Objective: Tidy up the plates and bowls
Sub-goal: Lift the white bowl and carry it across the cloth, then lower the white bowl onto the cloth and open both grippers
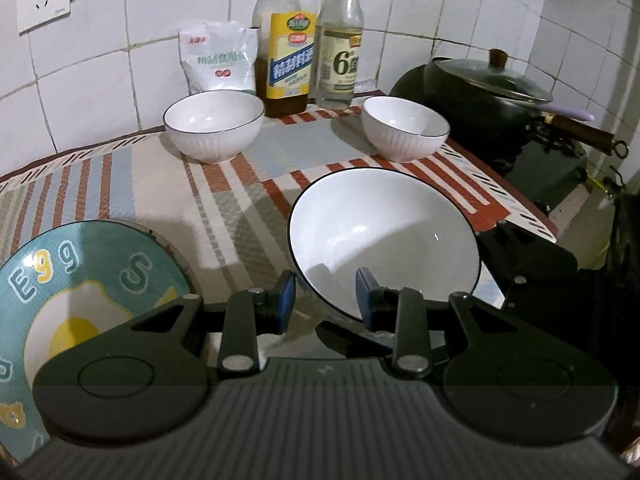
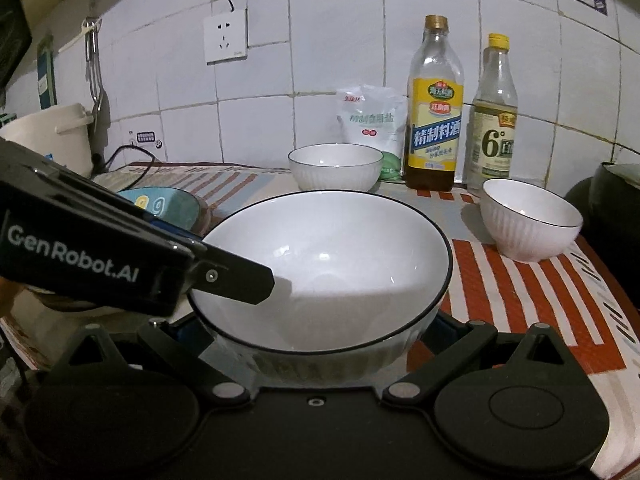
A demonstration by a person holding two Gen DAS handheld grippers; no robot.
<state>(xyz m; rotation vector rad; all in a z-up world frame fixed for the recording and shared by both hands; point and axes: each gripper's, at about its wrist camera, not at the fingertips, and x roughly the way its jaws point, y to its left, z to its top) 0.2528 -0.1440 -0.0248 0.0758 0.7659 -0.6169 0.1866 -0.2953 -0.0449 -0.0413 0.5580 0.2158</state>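
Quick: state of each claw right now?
Left claw: closed on the large bowl, at its rim.
Right claw: closed around the same bowl's sides.

- Large bowl (image 2: 324,264): showing white with a thin black rim.
- Plate (image 1: 60,304): showing teal with a yellow-and-white egg print.
- Mat (image 1: 224,200): displaying red, blue and cream stripes.
- Wok (image 1: 480,96): appearing black.

I see at the tiled wall a tall cooking wine bottle (image 2: 435,120) with yellow label, and just beside it a vinegar bottle (image 2: 495,120) with yellow cap. Left of them a white salt bag (image 2: 370,118) leans on the tiles. A striped mat (image 1: 132,184) covers the counter. At right stands a dark wok (image 1: 476,96) with glass lid. A wall socket (image 2: 225,40) is above.
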